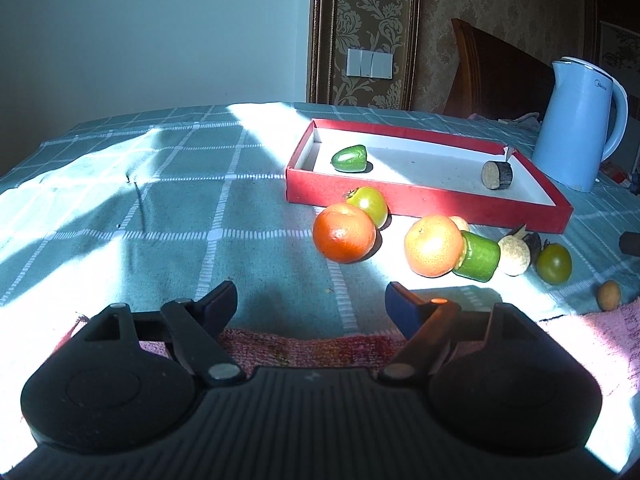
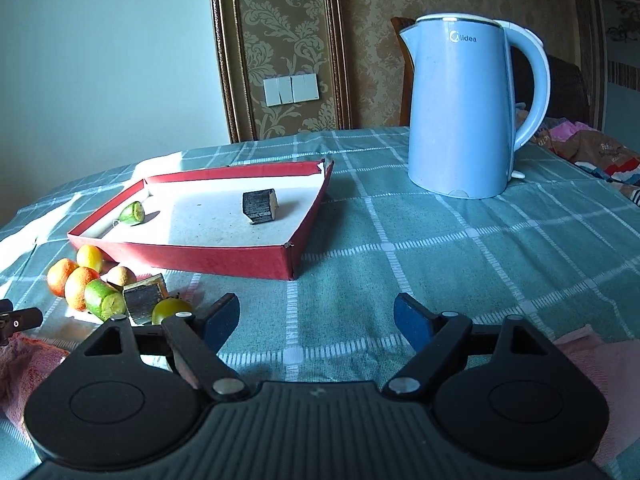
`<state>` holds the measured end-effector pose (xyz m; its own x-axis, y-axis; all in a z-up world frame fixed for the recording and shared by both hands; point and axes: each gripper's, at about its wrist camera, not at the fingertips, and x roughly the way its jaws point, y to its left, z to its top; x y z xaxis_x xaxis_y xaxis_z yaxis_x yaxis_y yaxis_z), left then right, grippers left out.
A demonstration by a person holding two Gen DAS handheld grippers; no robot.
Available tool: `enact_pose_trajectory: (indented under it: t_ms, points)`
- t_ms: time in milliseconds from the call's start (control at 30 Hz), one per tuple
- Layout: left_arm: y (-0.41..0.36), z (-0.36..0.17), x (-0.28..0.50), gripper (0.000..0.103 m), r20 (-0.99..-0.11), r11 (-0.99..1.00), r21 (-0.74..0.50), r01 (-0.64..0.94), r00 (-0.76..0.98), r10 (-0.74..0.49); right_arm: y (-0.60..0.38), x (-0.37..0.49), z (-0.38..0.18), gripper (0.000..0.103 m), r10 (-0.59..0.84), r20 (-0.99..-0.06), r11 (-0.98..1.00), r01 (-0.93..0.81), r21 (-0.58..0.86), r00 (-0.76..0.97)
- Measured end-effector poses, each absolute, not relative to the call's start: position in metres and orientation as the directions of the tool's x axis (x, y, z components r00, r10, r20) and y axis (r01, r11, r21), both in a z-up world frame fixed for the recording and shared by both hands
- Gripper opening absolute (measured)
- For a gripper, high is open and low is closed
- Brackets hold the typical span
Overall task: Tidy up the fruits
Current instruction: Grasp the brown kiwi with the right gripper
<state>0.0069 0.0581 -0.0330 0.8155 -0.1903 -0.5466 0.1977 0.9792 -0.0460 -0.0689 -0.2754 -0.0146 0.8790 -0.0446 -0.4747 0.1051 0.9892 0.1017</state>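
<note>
Sunlight falls across a desk (image 1: 160, 208) covered in a teal checked cloth, where a shallow red box (image 1: 420, 200) with a white floor sits toward the far right in the left wrist view. Inside it lie two pieces: a green cucumber chunk (image 1: 349, 159) near its left end and a dark cylindrical piece (image 1: 497, 175) near its right end. Just outside the near wall of the box the remaining fruits are gathered. A green tomato (image 1: 369, 205) touches the box wall, with an orange (image 1: 344, 232) resting against it on the near side. To the right, a second orange (image 1: 434, 245) touches a second cucumber chunk (image 1: 478, 256), followed by a pale round fruit (image 1: 515, 256), a darker green tomato (image 1: 554, 264) and, farther right and apart, a small tan fruit (image 1: 609, 295). A light blue kettle (image 2: 460, 112) stands upright beyond the right end of the box. A pink towel (image 1: 304, 346) lies along the near edge of the desk. The left gripper (image 1: 311, 308) hovers near the first orange with its jaws spread apart and nothing between them. The right gripper (image 2: 317, 316) is likewise released and empty, over bare cloth on the near side of the box's right corner.
</note>
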Motion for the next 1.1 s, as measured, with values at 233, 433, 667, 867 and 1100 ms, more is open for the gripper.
enact_pose_trajectory:
  t_ms: [233, 433, 667, 867, 1100]
  points:
    - [0.067, -0.036, 0.012, 0.080, -0.569, 0.977, -0.102, 0.189, 0.794, -0.213, -0.246, -0.079, -0.019, 0.064, -0.002, -0.492, 0.999, 0.027, 0.042, 0.871]
    - [0.062, -0.037, 0.013, 0.082, -0.581, 0.978, -0.079, 0.194, 0.788, -0.203, -0.235, -0.073, -0.034, 0.048, 0.024, -0.536, 0.999, -0.007, 0.034, 0.844]
    - [0.061, -0.038, 0.013, 0.089, -0.585, 0.974, -0.081, 0.210, 0.781, -0.217, -0.227, -0.071, -0.041, 0.030, 0.029, -0.547, 1.000, -0.021, 0.020, 0.837]
    - [0.060, -0.038, 0.013, 0.089, -0.585, 0.974, -0.082, 0.210, 0.781, -0.218, -0.225, -0.073, -0.042, 0.025, 0.010, -0.533, 1.000, -0.007, 0.008, 0.846]
    - [0.056, -0.039, 0.014, 0.096, -0.594, 0.972, -0.066, 0.227, 0.773, -0.221, -0.227, -0.071, -0.036, 0.025, 0.003, -0.522, 1.000, 0.000, 0.006, 0.853]
